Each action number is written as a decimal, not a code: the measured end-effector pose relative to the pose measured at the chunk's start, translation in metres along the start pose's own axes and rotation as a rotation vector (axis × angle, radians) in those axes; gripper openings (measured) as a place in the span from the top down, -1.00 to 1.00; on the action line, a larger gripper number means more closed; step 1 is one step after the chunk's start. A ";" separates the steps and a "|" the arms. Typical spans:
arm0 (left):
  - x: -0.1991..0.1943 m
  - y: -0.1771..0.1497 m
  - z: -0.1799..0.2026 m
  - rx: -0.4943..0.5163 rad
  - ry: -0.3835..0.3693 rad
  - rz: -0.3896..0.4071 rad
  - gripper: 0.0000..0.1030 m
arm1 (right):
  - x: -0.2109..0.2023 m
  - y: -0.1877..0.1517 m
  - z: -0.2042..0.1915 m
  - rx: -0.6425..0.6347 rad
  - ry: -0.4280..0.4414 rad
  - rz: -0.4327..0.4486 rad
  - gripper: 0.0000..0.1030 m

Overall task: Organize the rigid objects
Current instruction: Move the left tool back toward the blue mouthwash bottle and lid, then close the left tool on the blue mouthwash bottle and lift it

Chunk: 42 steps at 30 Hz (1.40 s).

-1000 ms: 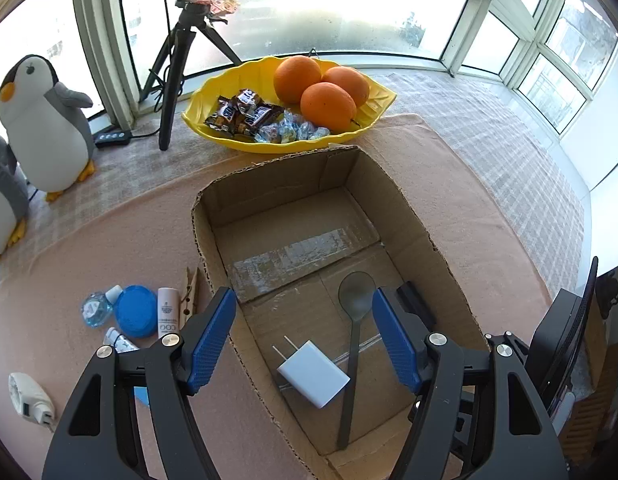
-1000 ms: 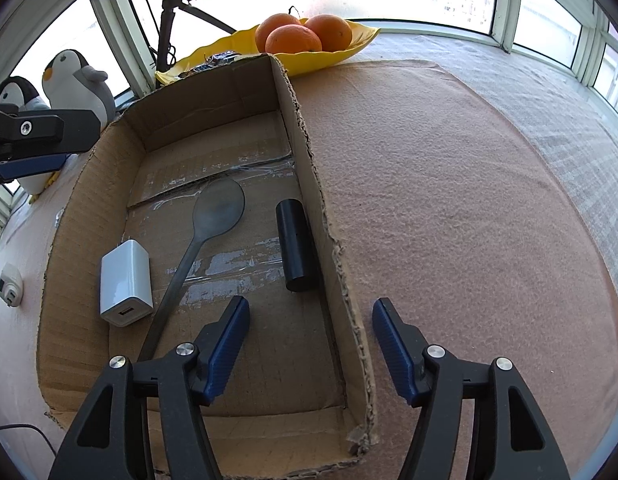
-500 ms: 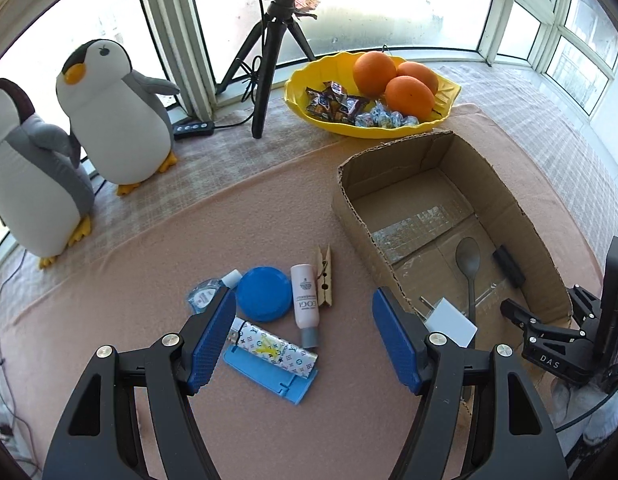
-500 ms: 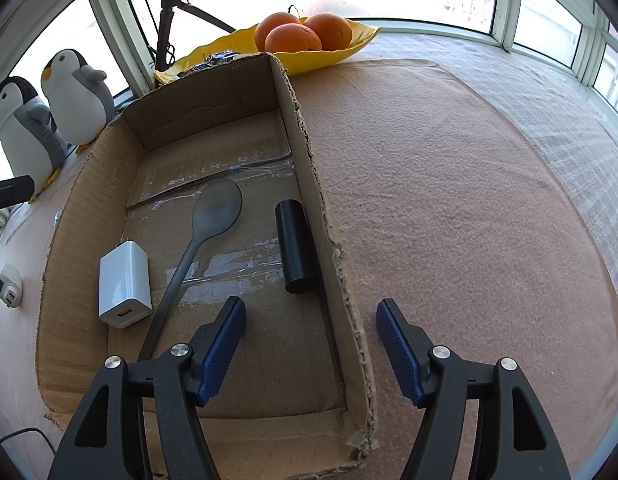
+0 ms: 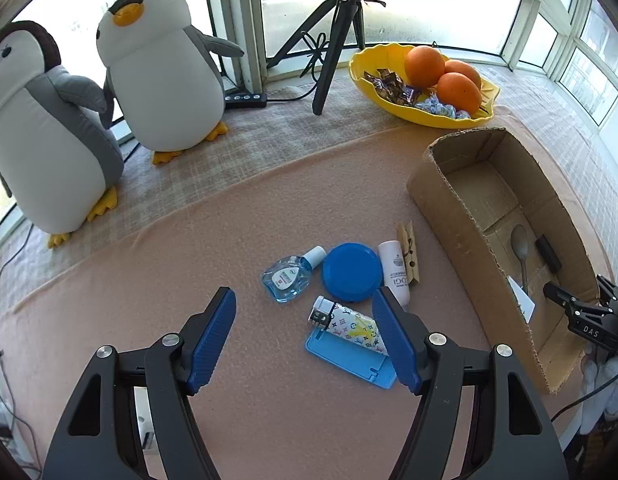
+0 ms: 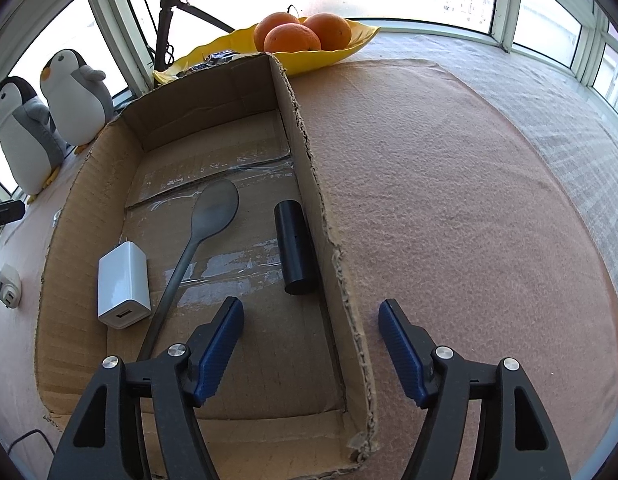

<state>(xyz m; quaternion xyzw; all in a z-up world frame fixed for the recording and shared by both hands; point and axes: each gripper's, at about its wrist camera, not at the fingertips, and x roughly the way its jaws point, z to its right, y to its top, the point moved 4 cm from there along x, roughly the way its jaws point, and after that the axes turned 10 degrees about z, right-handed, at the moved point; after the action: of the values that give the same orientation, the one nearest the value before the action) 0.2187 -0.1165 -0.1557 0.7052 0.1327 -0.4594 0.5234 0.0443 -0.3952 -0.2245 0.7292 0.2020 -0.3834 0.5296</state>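
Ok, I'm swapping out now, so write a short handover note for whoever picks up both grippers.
Left gripper: open, empty, over the loose pile on the mat.
Right gripper: open, empty, jaws just opening, astride the cardboard box wall.
Done, in the box: white charger, spoon, black cylinder.
Left, on the mat: eye-drop bottle, blue lid, white tube, clothespin, patterned lighter, blue flat holder.
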 end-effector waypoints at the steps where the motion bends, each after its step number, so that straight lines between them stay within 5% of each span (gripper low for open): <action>1: 0.003 -0.001 -0.004 0.009 0.010 -0.002 -0.37 | 0.000 0.001 0.000 0.001 0.000 -0.001 -0.29; 6: 0.020 -0.008 -0.015 0.069 0.020 -0.037 -0.37 | 0.000 0.001 0.001 0.004 -0.002 -0.004 -0.30; 14: 0.045 -0.011 -0.012 0.152 -0.011 -0.076 -0.02 | 0.001 0.001 0.002 0.015 -0.005 -0.009 -0.34; 29: 0.074 -0.006 -0.008 0.149 -0.056 -0.103 0.31 | 0.002 0.001 0.004 0.025 -0.012 -0.015 -0.39; 42: 0.074 -0.009 -0.016 0.076 -0.037 -0.089 0.35 | 0.003 0.001 0.002 0.024 -0.013 -0.012 -0.43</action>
<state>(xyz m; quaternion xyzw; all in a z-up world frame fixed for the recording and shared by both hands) 0.2606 -0.1207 -0.2194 0.7094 0.1369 -0.4998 0.4776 0.0456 -0.3981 -0.2263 0.7317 0.1986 -0.3937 0.5198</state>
